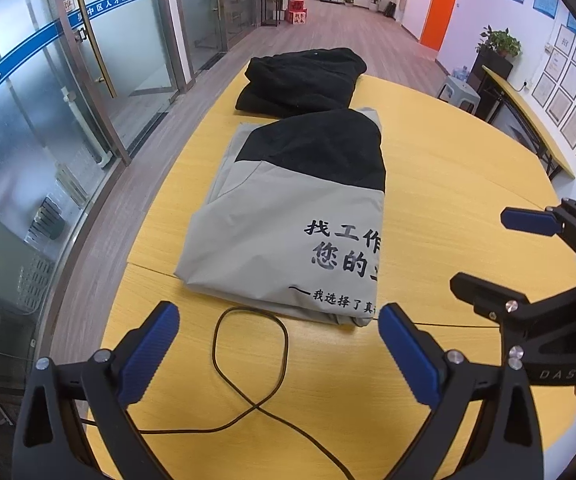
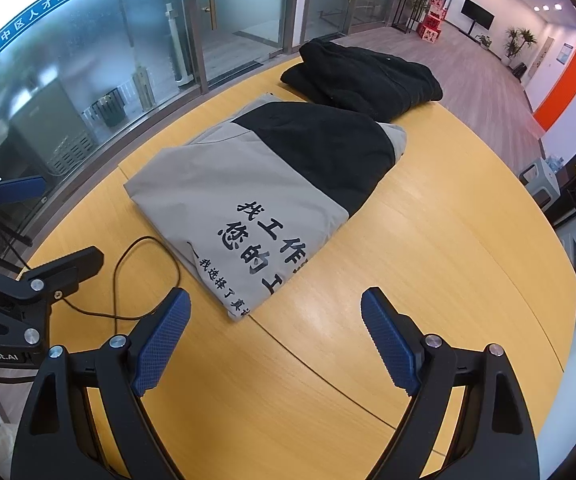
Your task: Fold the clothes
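Grey-and-black garment point(image 1: 300, 208) lay folded at twelve o'clock of both claws on the yellow table point(image 1: 468, 184), touching a folded black garment point(image 1: 302, 80) beyond it; left gripper point(image 1: 277, 356) and right gripper point(image 2: 273, 340) hung spread, empty, above a looped cable point(image 1: 247, 360)

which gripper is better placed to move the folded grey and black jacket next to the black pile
Left, probably. The folded grey and black printed jacket lies straight ahead of the left gripper; the right gripper faces bare yellow table. Both are open.
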Demonstrator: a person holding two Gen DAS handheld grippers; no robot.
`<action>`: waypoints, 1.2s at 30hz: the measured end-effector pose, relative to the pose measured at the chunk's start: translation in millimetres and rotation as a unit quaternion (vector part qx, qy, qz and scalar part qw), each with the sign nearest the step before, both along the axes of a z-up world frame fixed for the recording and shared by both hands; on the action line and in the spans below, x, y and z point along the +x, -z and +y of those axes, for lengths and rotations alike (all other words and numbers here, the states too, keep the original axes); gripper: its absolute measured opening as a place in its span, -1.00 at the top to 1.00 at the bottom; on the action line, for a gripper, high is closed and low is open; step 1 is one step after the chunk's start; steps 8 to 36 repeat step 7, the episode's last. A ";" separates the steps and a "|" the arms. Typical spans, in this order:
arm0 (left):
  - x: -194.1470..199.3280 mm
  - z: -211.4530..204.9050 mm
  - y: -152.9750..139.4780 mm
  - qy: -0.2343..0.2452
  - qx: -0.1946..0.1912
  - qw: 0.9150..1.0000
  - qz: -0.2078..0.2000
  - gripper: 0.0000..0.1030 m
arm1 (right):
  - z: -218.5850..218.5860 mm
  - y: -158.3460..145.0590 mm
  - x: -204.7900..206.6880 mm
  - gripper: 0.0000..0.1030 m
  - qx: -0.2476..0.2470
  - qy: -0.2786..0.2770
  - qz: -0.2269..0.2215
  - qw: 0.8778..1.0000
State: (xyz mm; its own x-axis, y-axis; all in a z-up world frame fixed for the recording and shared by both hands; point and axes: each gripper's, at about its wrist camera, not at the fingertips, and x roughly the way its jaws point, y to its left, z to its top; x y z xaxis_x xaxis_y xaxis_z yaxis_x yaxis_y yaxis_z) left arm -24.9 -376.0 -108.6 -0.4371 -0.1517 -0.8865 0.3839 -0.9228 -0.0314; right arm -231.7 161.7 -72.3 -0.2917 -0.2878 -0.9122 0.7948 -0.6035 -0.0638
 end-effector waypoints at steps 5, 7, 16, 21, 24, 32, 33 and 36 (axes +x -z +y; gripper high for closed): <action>5.8 -7.4 -0.8 -0.030 0.011 0.999 0.014 -0.99 | -1.3 2.1 0.1 -0.71 0.002 -0.001 -0.003 1.000; 5.0 -8.3 -0.5 -0.030 0.004 0.999 0.011 -1.00 | -1.7 2.9 0.3 -0.71 0.003 -0.002 -0.005 1.000; 5.0 -8.3 -0.5 -0.030 0.004 0.999 0.011 -1.00 | -1.7 2.9 0.3 -0.71 0.003 -0.002 -0.005 1.000; 5.0 -8.3 -0.5 -0.030 0.004 0.999 0.011 -1.00 | -1.7 2.9 0.3 -0.71 0.003 -0.002 -0.005 1.000; 5.0 -8.3 -0.5 -0.030 0.004 0.999 0.011 -1.00 | -1.7 2.9 0.3 -0.71 0.003 -0.002 -0.005 1.000; 5.0 -8.3 -0.5 -0.030 0.004 0.999 0.011 -1.00 | -1.7 2.9 0.3 -0.71 0.003 -0.002 -0.005 1.000; 5.0 -8.3 -0.5 -0.030 0.004 0.999 0.011 -1.00 | -1.7 2.9 0.3 -0.71 0.003 -0.002 -0.005 1.000; 5.0 -8.3 -0.5 -0.030 0.004 0.999 0.011 -1.00 | -1.7 2.9 0.3 -0.71 0.003 -0.002 -0.005 1.000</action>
